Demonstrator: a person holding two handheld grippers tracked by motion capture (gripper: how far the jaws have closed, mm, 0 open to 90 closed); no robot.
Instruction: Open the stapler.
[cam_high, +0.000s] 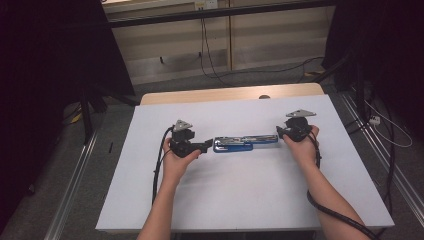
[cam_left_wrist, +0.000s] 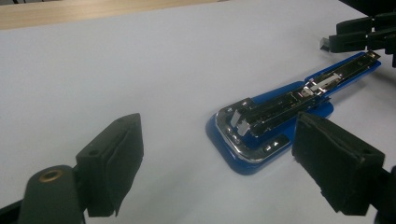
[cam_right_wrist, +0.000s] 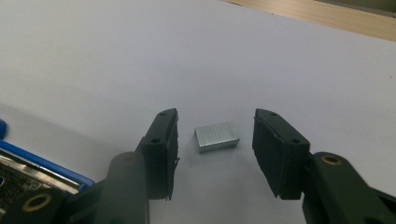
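A blue stapler (cam_high: 245, 142) lies folded open and flat on the white table top, its chrome staple rail (cam_left_wrist: 280, 112) facing up. My left gripper (cam_high: 206, 145) stands open at the stapler's left end; in the left gripper view (cam_left_wrist: 218, 151) the blue base lies just ahead of the wide-apart jaws, untouched. My right gripper (cam_high: 278, 132) hovers at the stapler's right end. In the right gripper view its jaws (cam_right_wrist: 215, 136) stand on either side of a small silver block of staples (cam_right_wrist: 216, 138) lying on the table, with a gap on each side. The stapler's blue edge (cam_right_wrist: 42, 164) shows at lower left.
The white sheet (cam_high: 240, 200) covers the table, leaving a wooden strip (cam_high: 225, 93) bare along the far edge. Black cables (cam_high: 159, 165) trail from both grippers toward the near edge. Dark curtains and floor rails flank the table.
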